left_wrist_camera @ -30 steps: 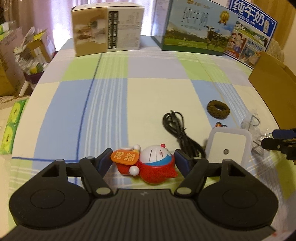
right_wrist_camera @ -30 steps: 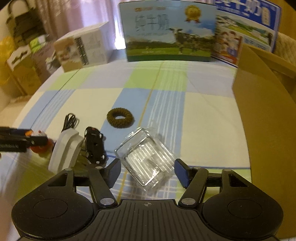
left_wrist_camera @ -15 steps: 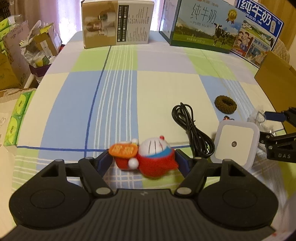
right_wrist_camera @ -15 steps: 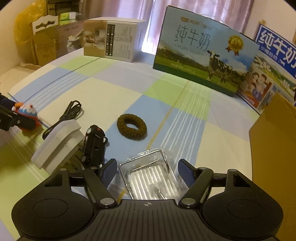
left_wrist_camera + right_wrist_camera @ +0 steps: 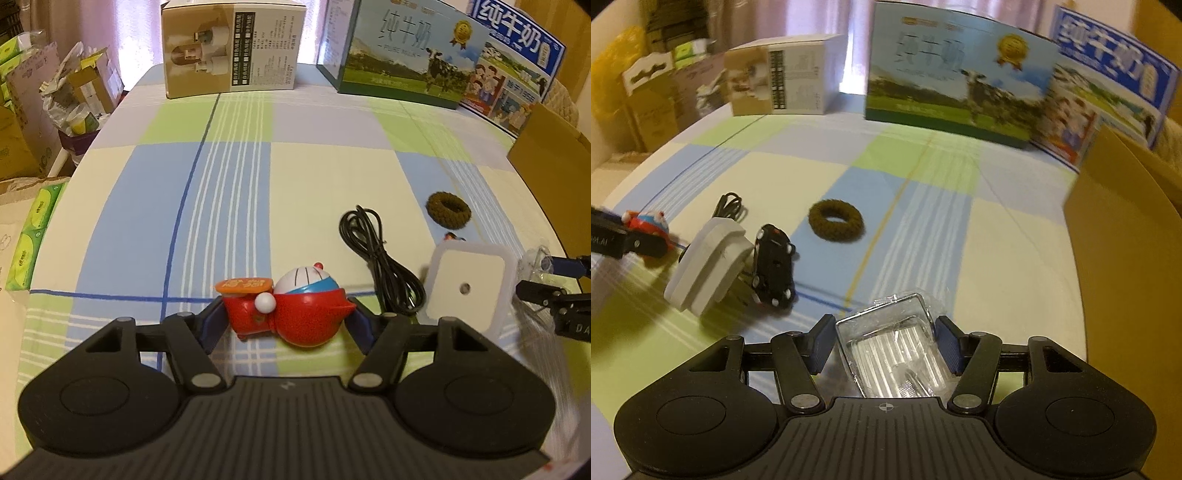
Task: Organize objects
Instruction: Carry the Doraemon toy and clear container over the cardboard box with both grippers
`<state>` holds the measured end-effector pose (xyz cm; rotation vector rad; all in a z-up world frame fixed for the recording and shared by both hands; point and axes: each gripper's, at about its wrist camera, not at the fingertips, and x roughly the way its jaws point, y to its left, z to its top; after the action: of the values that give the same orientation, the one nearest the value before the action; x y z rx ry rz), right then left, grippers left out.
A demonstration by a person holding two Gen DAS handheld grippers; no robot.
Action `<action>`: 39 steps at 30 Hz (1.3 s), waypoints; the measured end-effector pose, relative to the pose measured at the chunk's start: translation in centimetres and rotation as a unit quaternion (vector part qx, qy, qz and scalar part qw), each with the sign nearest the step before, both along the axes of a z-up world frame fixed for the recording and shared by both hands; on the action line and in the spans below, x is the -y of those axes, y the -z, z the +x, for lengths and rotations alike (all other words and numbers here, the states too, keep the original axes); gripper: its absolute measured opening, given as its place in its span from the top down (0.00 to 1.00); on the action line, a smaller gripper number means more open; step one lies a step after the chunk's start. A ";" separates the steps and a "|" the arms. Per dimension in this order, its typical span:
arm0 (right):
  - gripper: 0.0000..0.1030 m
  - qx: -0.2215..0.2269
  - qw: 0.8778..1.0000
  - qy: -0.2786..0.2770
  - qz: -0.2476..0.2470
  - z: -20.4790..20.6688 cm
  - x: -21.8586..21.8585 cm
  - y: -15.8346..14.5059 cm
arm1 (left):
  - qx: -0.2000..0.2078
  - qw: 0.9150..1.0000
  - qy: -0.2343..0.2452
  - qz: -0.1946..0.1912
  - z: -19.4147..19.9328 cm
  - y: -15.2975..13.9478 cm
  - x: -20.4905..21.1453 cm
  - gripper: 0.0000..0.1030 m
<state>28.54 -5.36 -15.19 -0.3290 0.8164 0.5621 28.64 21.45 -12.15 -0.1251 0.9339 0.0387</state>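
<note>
The left gripper [image 5: 286, 325] is reaching level over the checked tabletop [image 5: 236, 206], jaws clamping the Doraemon figurine [image 5: 291, 310]. The right gripper [image 5: 886, 345] is angling downward, jaws pinching a clear plastic box [image 5: 894, 350].

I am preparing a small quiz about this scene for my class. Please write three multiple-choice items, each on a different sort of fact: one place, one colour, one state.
1. Where does the black toy car lie?
A. beside the white plug-in light
B. inside the brown ring
C. on the milk carton

2. What colour is the body of the cartoon toy?
A. green
B. red
C. yellow

3. What is between the fingers of the right gripper?
A. nothing
B. the black cable
C. the clear plastic packet

Answers: 1 A, the car lies right next to the light. 2 B, the body in the left gripper is red. 3 C, the packet sits between both pads.
</note>
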 end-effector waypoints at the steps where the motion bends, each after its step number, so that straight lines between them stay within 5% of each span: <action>1: 0.46 -0.004 1.000 0.007 0.004 -0.2 0.4 -0.2 | -0.001 1.000 0.003 0.002 -0.2 -0.1 0.1 0.38; 13: 0.46 -0.046 0.995 0.064 0.057 -2.9 4.0 -2.6 | 0.002 1.000 0.024 0.000 -3.5 -2.4 1.8 0.38; 27: 0.46 -0.021 0.990 0.072 0.116 -6.7 7.1 -8.0 | 0.061 0.996 0.072 -0.009 -6.4 -8.7 6.0 0.38; 39: 0.46 0.022 0.983 0.085 0.160 -8.7 11.4 -13.4 | 0.104 0.983 0.145 -0.038 -6.6 -12.3 12.9 0.38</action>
<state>19.85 -16.80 -1.75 0.0238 0.6905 0.5152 22.03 8.55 0.12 -0.0608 0.7372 -0.2749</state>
